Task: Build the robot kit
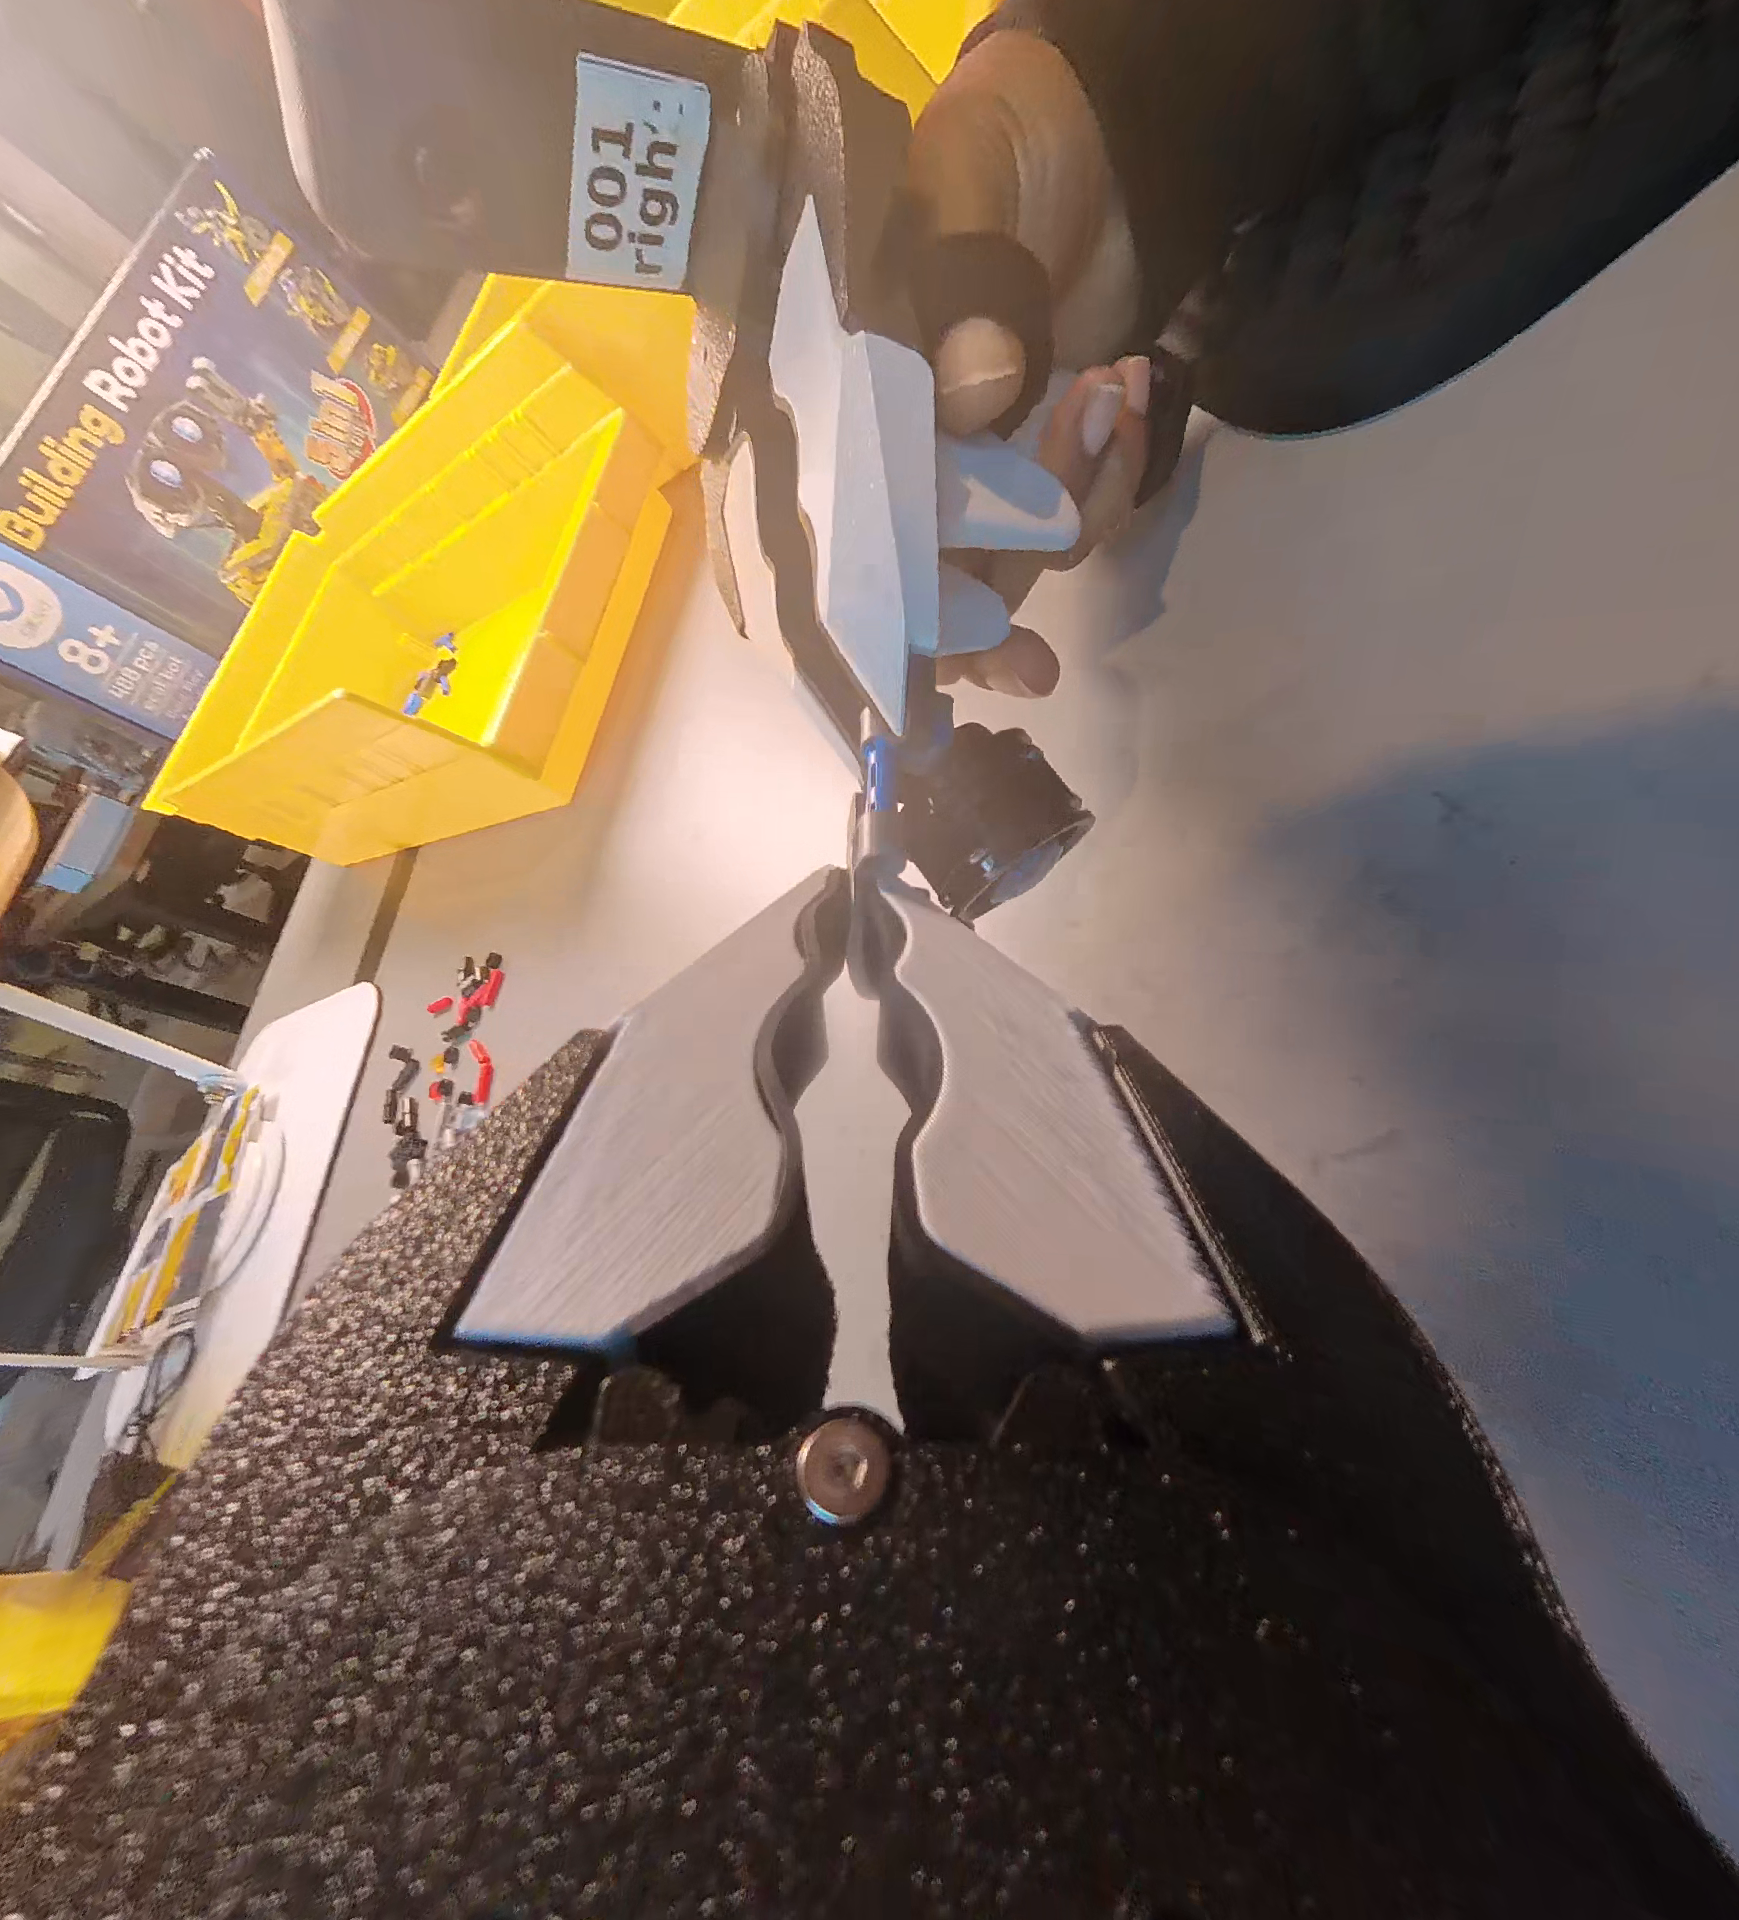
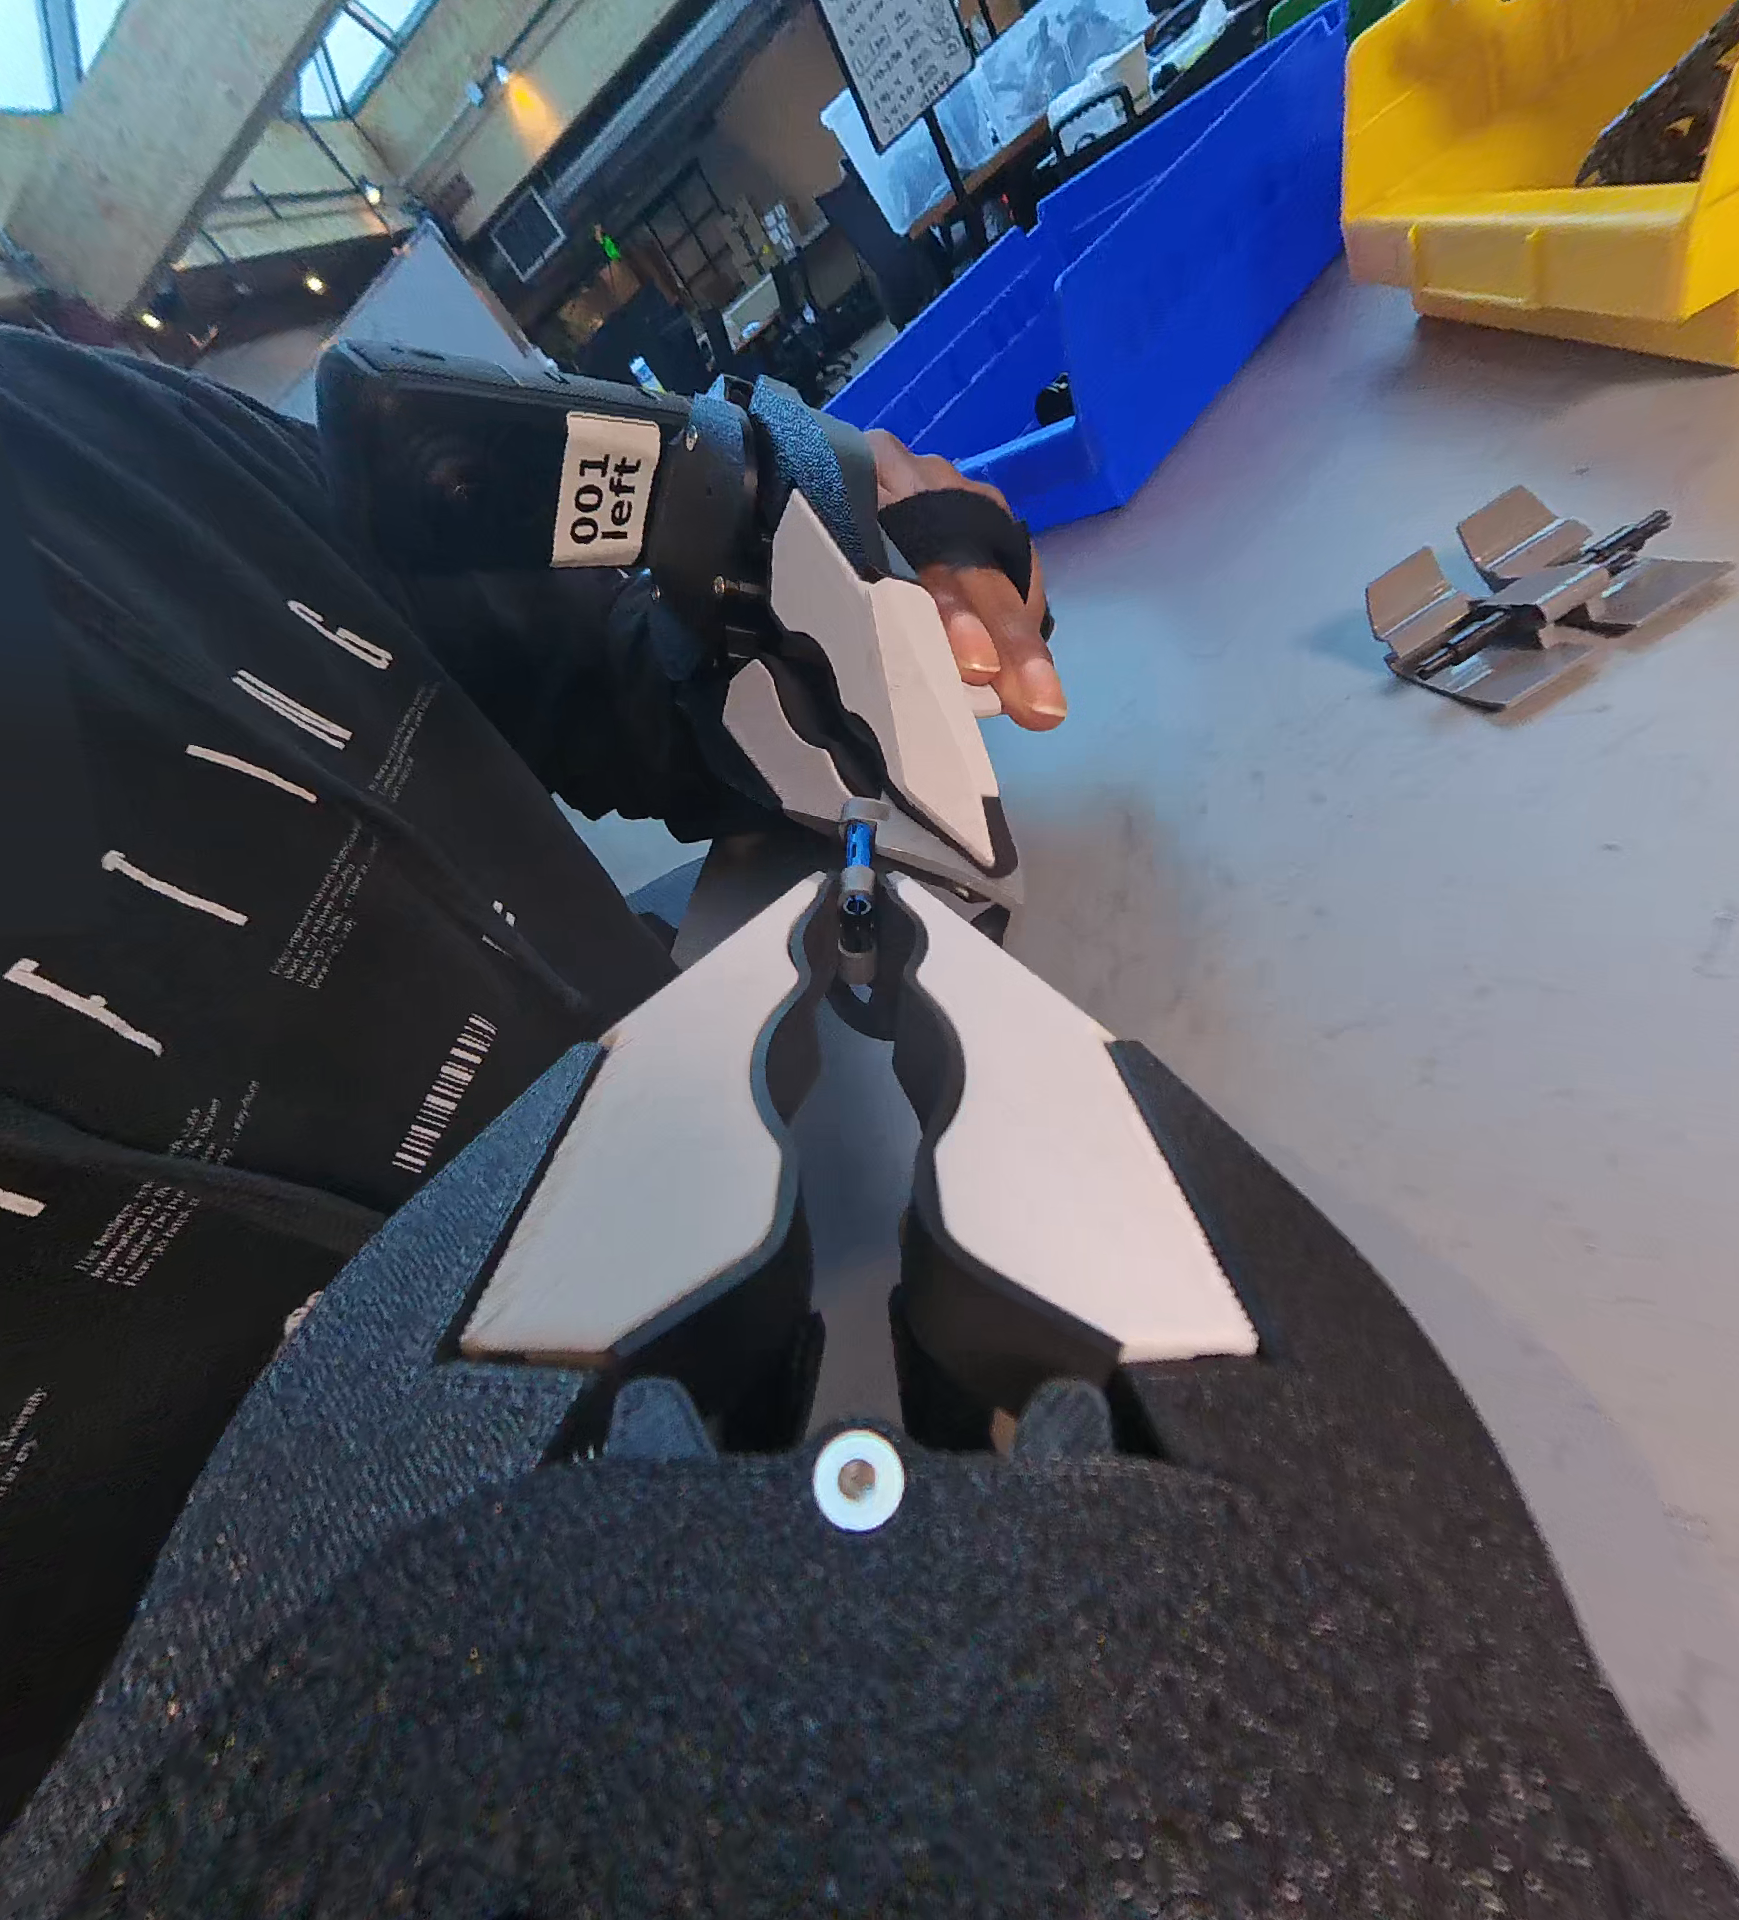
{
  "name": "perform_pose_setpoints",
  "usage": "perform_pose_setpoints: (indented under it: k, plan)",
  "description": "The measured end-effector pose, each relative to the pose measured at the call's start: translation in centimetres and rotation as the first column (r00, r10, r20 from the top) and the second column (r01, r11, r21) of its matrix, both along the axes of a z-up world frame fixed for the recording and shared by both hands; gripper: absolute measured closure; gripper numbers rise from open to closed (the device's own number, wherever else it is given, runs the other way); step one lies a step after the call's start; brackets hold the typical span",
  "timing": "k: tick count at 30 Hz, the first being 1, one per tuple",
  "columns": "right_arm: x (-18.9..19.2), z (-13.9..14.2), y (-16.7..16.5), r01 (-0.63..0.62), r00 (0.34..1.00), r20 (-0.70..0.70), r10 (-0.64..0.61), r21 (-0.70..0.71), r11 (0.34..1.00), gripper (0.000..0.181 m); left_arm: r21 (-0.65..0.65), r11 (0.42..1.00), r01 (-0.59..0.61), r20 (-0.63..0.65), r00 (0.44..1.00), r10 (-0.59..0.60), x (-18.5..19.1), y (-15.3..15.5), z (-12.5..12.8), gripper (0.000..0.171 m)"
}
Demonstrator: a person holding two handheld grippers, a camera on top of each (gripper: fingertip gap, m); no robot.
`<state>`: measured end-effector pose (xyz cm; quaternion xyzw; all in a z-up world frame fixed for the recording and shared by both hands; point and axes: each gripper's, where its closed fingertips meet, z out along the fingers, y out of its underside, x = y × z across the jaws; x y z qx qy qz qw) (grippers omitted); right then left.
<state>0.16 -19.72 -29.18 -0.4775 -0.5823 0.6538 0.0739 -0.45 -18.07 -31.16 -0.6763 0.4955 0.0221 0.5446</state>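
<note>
A small building-kit assembly hangs between both grippers above the white table. It has a blue pin, grey connectors and a black round part. My left gripper is shut on its near grey end. The right gripper comes in from the top and is shut on the far end. In the right wrist view my right gripper is shut on a grey and black connector. The blue pin runs from it to the left gripper's tips. A hand rests on that gripper.
A yellow bin and a blue kit box stand to the left. Loose red and black small parts lie beside an instruction sheet. A blue bin, a yellow bin and a grey built piece sit beyond. A person's dark garment is at the left. Only a small space, under 4 cm, lies between the two pairs of fingers. The left tips stand about 15 centimetres off the grey built piece.
</note>
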Motion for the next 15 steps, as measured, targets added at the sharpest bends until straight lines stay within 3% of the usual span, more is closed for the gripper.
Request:
perform_pose_setpoints:
  k: [4, 8, 15]
  plan:
    - [-0.5, -0.2, 0.6, 0.048, 0.999, 0.011, -0.048, 0.035, 0.998, 0.175, 0.0, 0.998, -0.063, -0.004, 0.998, 0.063, -0.6, 0.6, -0.2, 0.171]
    - [-0.8, -0.7, 1.0, 0.1, 0.994, 0.028, -0.104, 0.119, 0.988, 0.175, 0.075, 0.988, -0.133, -0.11, 0.984, 0.141, -1.4, 1.3, -0.4, 0.171]
    - [-0.7, -0.9, 0.4, 0.047, 0.998, 0.051, -0.046, -0.023, 0.999, 0.176, 0.14, 0.985, -0.098, -0.209, 0.97, 0.126, -0.7, 1.1, -0.6, 0.171]
